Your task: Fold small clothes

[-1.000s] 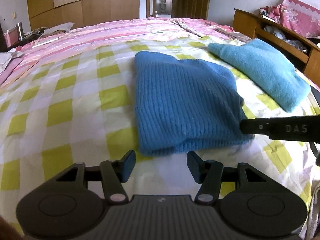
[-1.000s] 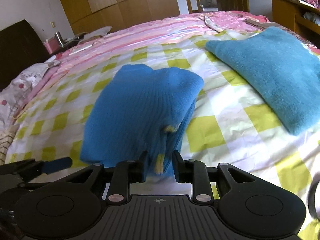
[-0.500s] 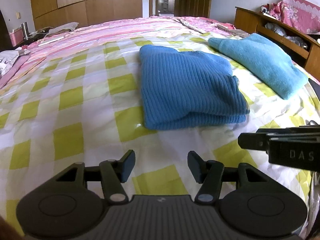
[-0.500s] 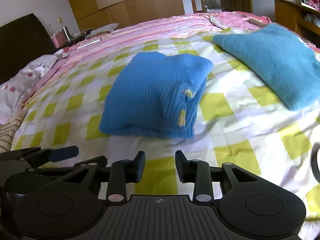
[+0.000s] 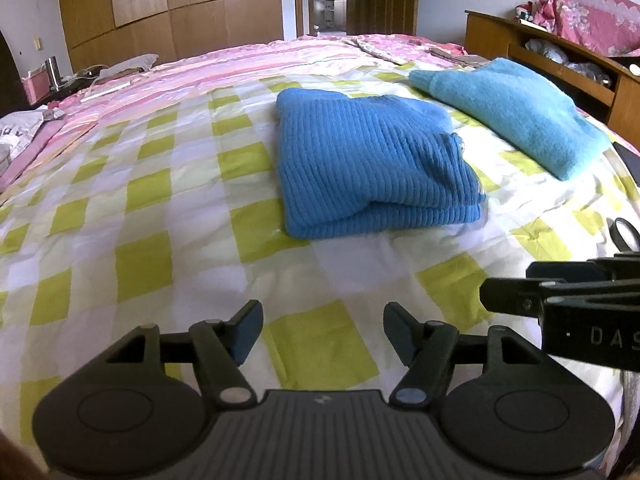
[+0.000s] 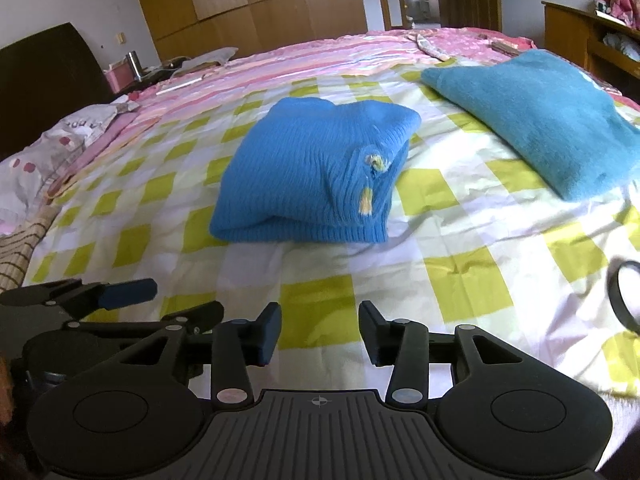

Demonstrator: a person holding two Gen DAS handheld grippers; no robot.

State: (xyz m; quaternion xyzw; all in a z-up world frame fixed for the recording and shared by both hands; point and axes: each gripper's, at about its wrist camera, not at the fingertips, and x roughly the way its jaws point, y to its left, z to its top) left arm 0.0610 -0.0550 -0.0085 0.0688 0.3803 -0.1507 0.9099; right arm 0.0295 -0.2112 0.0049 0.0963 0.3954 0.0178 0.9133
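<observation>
The blue sweater (image 6: 312, 172) is lying folded on the bed (image 6: 440, 256); both tools, left (image 5: 322, 330) and right (image 6: 319, 330), are just opening wide, holding nothing; its loose top layer risks springing open.

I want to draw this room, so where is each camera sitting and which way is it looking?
Left wrist view: sits on the left gripper, looks down across the checked bedspread; its open fingers show, and the right gripper pokes in.
Right wrist view: sits on the right gripper, same direction; its open fingers show, the left gripper beside them.
Both share the folded blue sweater, the teal garment and the wardrobe.
</observation>
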